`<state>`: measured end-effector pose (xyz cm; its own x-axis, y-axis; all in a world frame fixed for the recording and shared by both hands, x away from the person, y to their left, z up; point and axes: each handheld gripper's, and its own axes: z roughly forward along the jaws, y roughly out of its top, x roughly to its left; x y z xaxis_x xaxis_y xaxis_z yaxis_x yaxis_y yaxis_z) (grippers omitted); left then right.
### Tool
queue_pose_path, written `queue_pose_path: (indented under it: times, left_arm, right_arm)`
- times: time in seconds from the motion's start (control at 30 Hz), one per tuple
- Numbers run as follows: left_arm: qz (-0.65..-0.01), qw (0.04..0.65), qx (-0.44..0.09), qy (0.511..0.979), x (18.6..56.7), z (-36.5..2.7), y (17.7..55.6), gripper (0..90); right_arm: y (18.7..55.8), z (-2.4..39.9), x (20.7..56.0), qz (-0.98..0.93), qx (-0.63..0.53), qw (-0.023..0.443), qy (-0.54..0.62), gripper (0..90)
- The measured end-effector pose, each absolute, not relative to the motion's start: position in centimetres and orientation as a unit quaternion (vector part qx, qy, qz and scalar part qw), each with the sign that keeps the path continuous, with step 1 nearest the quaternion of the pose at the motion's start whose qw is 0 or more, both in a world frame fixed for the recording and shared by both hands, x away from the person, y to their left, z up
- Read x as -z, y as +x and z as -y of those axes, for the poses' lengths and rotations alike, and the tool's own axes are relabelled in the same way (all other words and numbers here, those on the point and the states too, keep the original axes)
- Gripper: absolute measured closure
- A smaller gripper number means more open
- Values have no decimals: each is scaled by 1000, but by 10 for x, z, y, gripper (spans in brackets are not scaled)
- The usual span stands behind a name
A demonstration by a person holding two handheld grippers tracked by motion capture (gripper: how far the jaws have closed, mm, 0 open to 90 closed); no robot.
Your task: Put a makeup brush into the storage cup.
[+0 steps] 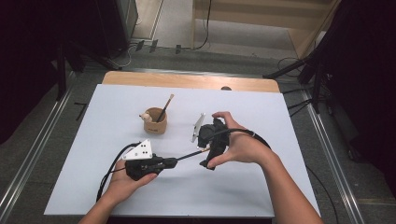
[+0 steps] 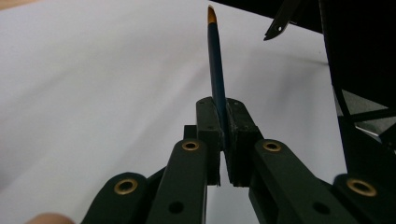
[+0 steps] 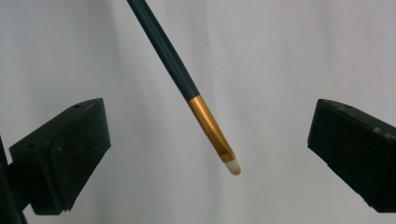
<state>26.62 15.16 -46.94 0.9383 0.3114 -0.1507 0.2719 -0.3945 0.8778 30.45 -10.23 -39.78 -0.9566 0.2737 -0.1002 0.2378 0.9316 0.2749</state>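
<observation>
Two forearms enter from the bottom edge of the high view, each hand holding a black two-jaw gripper over a white desk [image 1: 93,140] with a pale wooden strip along its far edge. At left, the left gripper [image 1: 173,162] lies low over the desk, a grey three-cornered plate on top and a black cable trailing back toward the person. Its jaws are clenched on the handle of a slim dark blue paintbrush with a gold ferrule and a pale tip [image 1: 192,154]. From the left gripper view, the two pads press on the handle from both sides and the brush [image 2: 216,65] sticks straight out ahead, above the desk. Farther back, near the middle of the desk, stands a small round wooden cup [image 1: 155,122] with another thin brush leaning in it. At right, the right gripper [image 1: 206,150] sits at the tip end of the blue brush, released: its jaws have just been opening. From the right gripper view, the brush tip [image 3: 212,130] hangs between the two wide-apart pads, touching neither.
</observation>
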Motion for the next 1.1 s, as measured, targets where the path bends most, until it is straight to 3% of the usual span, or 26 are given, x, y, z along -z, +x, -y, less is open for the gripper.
queue_pose_path:
  times: [0.43, 1.1]
  left_arm:
    - [-206, 560, -50, 801, 463, -167, 269, 872]
    - [-218, 589, -88, 773, 460, -174, 269, 872]
  right_arm:
    - [302, 125, 397, -952, -218, 79, 199, 0]
    - [294, 119, 407, -913, -306, 91, 254, 0]
